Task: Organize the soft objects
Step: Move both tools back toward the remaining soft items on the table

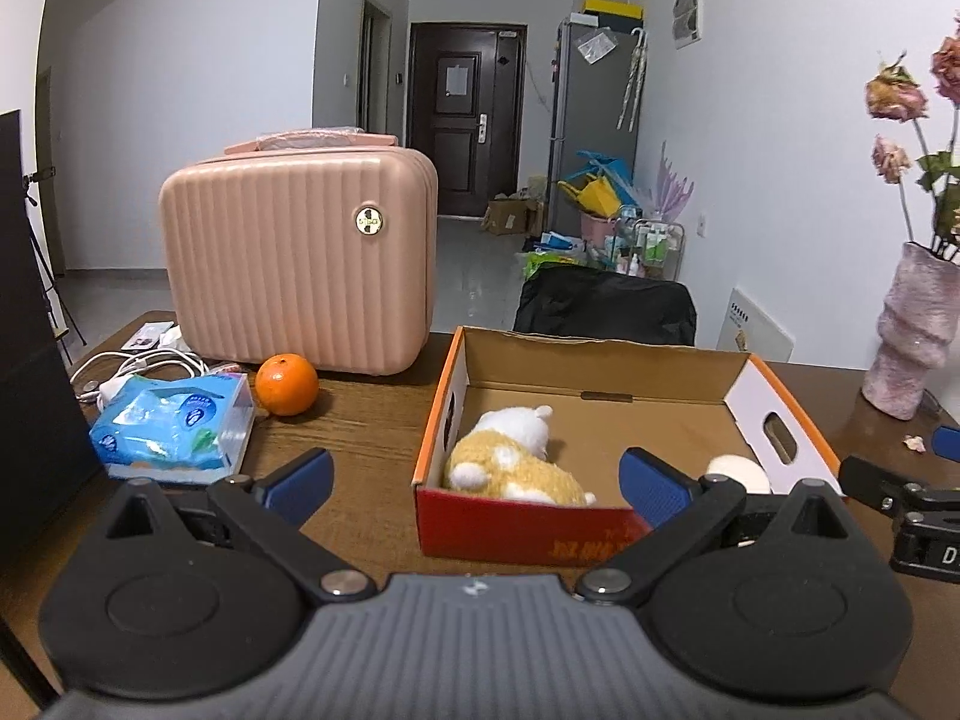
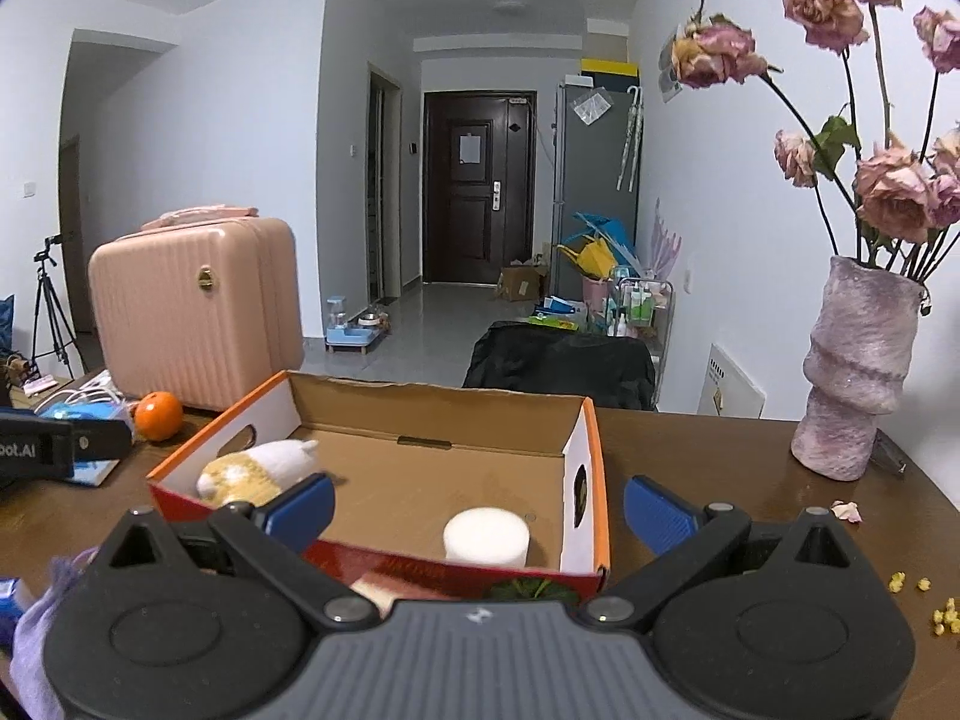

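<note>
— Where do the soft things lie from the jaws?

— Both sit in the open orange-and-red cardboard box (image 2: 591, 474). The yellow-and-white plush toy (image 1: 516, 459) lies at the box's left end, its long axis running along the left wall, dead ahead of the left gripper (image 1: 477, 483). The white foam cylinder (image 2: 486, 537) stands upright near the front wall, just ahead of the right gripper (image 2: 480, 507).

— And the jaws?

— Spread wide on both, pinching nothing (a pale soft thing shows under the right one, too hidden to name). I judge the right is nearer the cylinder.

— The surroundings?

— A dark wooden table (image 2: 690, 444) carrying a pink ribbed hard-shell case (image 1: 294, 258), an orange (image 1: 286, 384), a blue tissue pack (image 1: 171, 423) and a mauve vase of dried roses (image 2: 852, 372); a hallway lies beyond.
</note>
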{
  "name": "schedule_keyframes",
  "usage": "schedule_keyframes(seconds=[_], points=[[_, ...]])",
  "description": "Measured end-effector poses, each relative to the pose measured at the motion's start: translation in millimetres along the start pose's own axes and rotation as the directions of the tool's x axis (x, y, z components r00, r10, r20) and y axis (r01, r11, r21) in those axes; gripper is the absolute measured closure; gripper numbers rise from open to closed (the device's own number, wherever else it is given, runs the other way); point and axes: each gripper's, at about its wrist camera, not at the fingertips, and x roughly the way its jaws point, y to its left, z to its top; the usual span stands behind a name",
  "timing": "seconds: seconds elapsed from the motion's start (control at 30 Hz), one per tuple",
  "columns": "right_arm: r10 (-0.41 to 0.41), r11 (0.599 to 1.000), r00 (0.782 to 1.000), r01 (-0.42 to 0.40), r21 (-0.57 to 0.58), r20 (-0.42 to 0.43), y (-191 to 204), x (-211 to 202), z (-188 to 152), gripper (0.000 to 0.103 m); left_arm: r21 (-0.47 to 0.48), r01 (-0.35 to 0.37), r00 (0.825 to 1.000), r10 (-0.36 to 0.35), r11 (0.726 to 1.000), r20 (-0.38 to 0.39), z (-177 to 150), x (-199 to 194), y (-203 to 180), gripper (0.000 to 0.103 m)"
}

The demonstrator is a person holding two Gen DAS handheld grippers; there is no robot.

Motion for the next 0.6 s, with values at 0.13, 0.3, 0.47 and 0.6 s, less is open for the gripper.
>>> schedule_keyframes(seconds=[0.13,0.3,0.47,0.6], points=[[0.001,1.0,1.0,-0.001,-0.02,0.012,8.2,-19.3,-5.8,0.0,0.009,0.006,1.0,-0.006,1.0,0.011,-11.1,-19.5,4.3,0.0],[0.004,1.0,0.999,-0.003,-0.031,0.036,17.4,-43.4,-10.4,0.0,0.011,0.019,1.0,-0.019,1.0,0.021,-24.8,-41.5,11.5,0.0],[0.002,0.999,0.999,0.0,-0.036,0.052,25.1,-65.1,-20.4,0.0,0.009,0.022,0.999,-0.023,1.0,0.031,-37.5,-58.4,19.1,0.0],[0.008,0.999,0.998,-0.006,-0.035,0.059,29.3,-82.3,-30.4,0.0,0.001,0.031,0.999,-0.031,1.0,0.034,-46.3,-69.6,24.5,0.0]])
